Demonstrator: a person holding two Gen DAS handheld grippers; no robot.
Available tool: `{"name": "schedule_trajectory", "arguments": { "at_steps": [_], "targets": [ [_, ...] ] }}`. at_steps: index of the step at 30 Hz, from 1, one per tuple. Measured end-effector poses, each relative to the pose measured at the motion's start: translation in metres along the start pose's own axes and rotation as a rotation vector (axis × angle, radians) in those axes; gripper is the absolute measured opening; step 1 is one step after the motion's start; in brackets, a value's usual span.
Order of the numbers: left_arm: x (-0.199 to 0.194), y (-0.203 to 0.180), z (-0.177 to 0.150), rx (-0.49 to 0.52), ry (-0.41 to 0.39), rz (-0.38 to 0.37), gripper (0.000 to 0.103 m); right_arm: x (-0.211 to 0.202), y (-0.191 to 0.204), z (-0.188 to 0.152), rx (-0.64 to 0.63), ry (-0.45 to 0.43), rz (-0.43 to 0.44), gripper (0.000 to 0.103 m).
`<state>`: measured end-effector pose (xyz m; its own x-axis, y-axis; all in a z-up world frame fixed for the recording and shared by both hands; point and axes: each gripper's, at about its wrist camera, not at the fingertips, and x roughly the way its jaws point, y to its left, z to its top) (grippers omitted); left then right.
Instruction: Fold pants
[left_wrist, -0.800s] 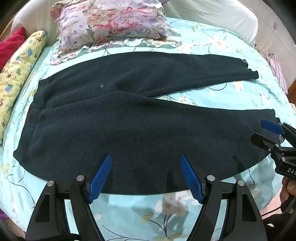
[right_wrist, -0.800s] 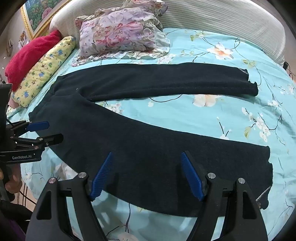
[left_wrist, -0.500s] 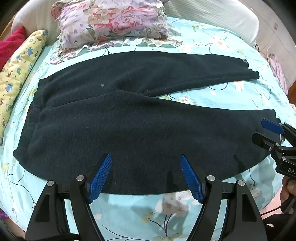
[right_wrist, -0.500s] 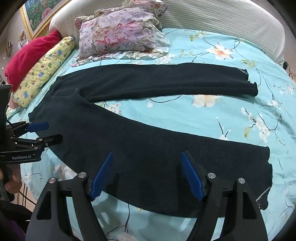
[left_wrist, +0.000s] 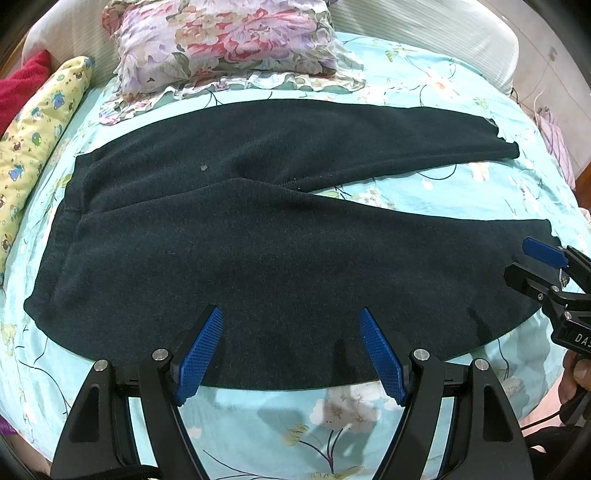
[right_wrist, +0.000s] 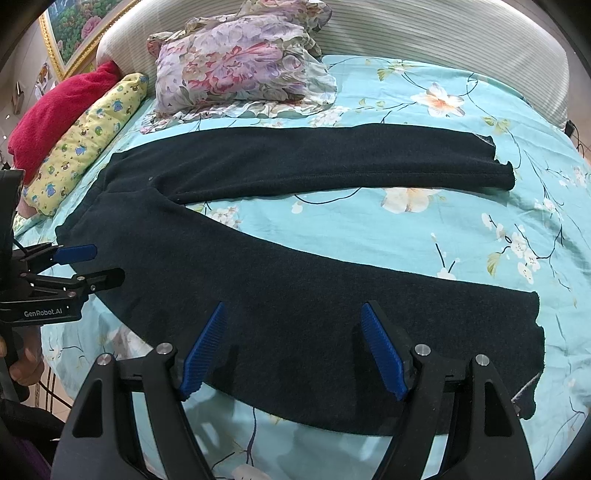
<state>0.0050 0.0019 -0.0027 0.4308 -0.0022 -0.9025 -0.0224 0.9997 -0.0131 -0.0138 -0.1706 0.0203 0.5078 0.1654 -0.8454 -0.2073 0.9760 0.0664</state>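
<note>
Dark pants (left_wrist: 280, 236) lie flat on the bed, waistband to the left, the two legs spread apart toward the right. They also show in the right wrist view (right_wrist: 280, 295). My left gripper (left_wrist: 291, 354) is open and empty, hovering over the near edge of the near leg, toward the waist end. My right gripper (right_wrist: 295, 347) is open and empty over the near edge of the near leg, toward the cuff (right_wrist: 532, 332). Each gripper shows in the other's view: the right one (left_wrist: 532, 266) and the left one (right_wrist: 88, 264).
The bed has a turquoise floral sheet (right_wrist: 388, 229). A floral pillow (left_wrist: 225, 44) lies beyond the pants, a yellow bolster (left_wrist: 33, 140) and a red blanket (right_wrist: 62, 114) at the left. A padded headboard (right_wrist: 424, 40) runs along the back.
Both grippers have held almost still; the view has shifted only slightly. The pants have not moved.
</note>
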Motion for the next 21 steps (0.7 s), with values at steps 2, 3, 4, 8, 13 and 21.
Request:
{"name": "schedule_trajectory", "arguments": {
  "at_steps": [2, 3, 4, 8, 13, 21],
  "targets": [
    [0.001, -0.001, 0.0, -0.001, -0.001, 0.0, 0.077, -0.001, 0.0, 0.0, 0.002, -0.001, 0.001, 0.076],
    [0.001, -0.001, 0.0, -0.001, -0.001, 0.0, 0.077, -0.001, 0.0, 0.0, 0.004, -0.001, 0.002, 0.076],
    [0.002, -0.001, 0.0, -0.002, -0.001, -0.002, 0.077, 0.003, -0.005, 0.001, 0.009, 0.002, 0.006, 0.076],
    [0.003, -0.002, 0.001, -0.001, -0.005, -0.011, 0.077, 0.004, -0.008, 0.002, 0.013, 0.001, 0.005, 0.076],
    [0.004, -0.005, 0.001, 0.003, -0.016, -0.039, 0.077, 0.001, -0.008, 0.002, 0.015, -0.004, 0.004, 0.076],
    [0.007, -0.008, 0.003, 0.006, -0.012, -0.064, 0.077, 0.0, -0.011, 0.001, 0.03, -0.004, 0.004, 0.076]
  ]
}}
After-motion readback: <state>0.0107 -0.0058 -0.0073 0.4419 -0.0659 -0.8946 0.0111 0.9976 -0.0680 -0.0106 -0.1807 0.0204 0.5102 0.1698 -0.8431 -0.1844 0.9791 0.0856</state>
